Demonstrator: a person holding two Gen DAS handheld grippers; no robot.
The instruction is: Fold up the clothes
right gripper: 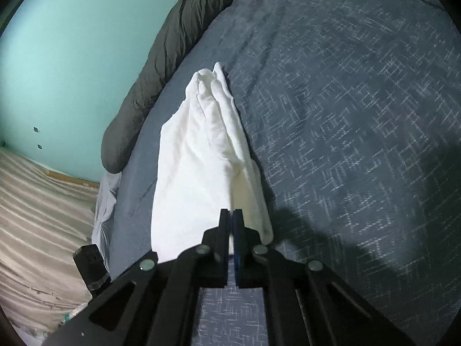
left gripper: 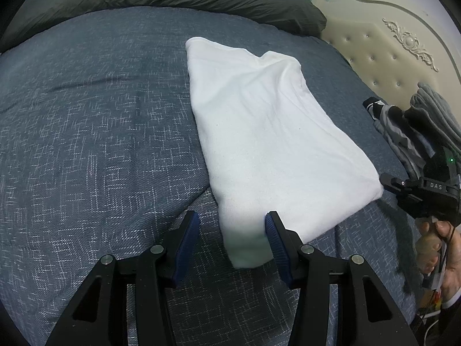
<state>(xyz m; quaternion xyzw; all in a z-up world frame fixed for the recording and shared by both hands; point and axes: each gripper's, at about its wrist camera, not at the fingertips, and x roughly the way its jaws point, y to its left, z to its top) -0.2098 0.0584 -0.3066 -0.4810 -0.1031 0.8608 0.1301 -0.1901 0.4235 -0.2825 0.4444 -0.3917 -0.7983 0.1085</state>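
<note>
So the folded white cotton garment (left gripper: 259, 132) lies on the blue woven bedspread (left gripper: 95, 132). The right gripper (right gripper: 232, 216) has its fingers pinched shut on the garment's edge. The left gripper (left gripper: 232, 225) sits half open around a near corner, not squeezing it.

white garment (left gripper: 265, 132) folded on bed (left gripper: 86, 144) | left hand-held gripper (left gripper: 232, 227) open

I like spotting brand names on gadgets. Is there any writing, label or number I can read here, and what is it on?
"DAS": white letters on the black body of the right gripper, seen from the left wrist.
Nothing else is readable: the white garment and the blue bedspread show no writing.
</note>
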